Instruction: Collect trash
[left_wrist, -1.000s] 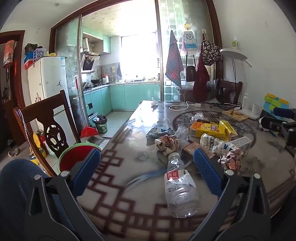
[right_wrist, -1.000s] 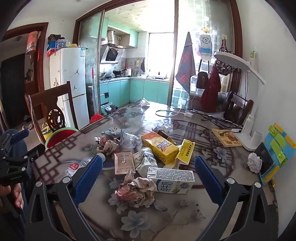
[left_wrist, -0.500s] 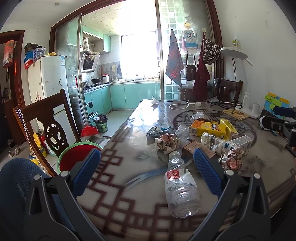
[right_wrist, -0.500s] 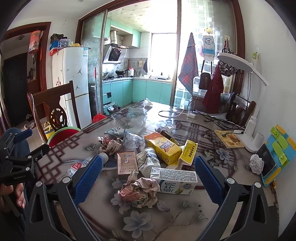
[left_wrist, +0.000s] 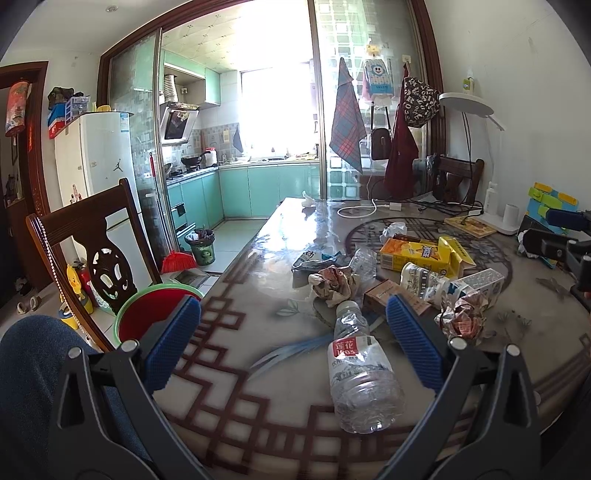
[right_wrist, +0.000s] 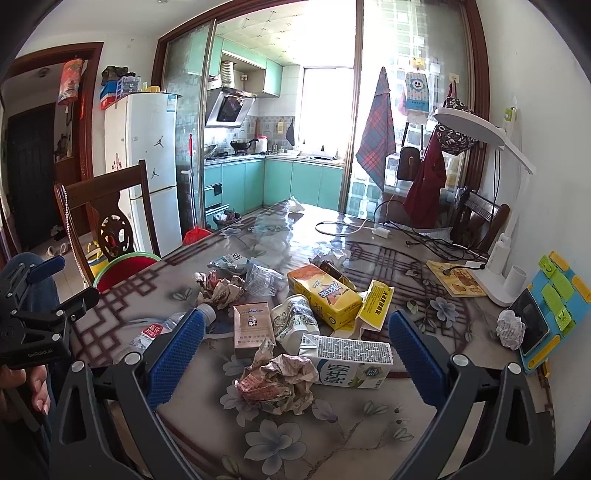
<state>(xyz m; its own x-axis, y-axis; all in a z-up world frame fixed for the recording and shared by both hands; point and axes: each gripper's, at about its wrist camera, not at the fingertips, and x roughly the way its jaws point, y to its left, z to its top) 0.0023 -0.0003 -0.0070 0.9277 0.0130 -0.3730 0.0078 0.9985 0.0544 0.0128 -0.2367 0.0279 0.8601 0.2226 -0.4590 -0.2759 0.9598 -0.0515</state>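
Left claw (left_wrist: 293, 343) gapes wide, empty, above the plastic bottle (left_wrist: 360, 373); right claw (right_wrist: 295, 356) likewise over crumpled paper (right_wrist: 277, 380).

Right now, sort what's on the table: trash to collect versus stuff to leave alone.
Trash: water bottle, crumpled paper, milk carton, yellow carton, cigarette box, red bin.
Leave: desk lamp, phone, white cable, booklet.
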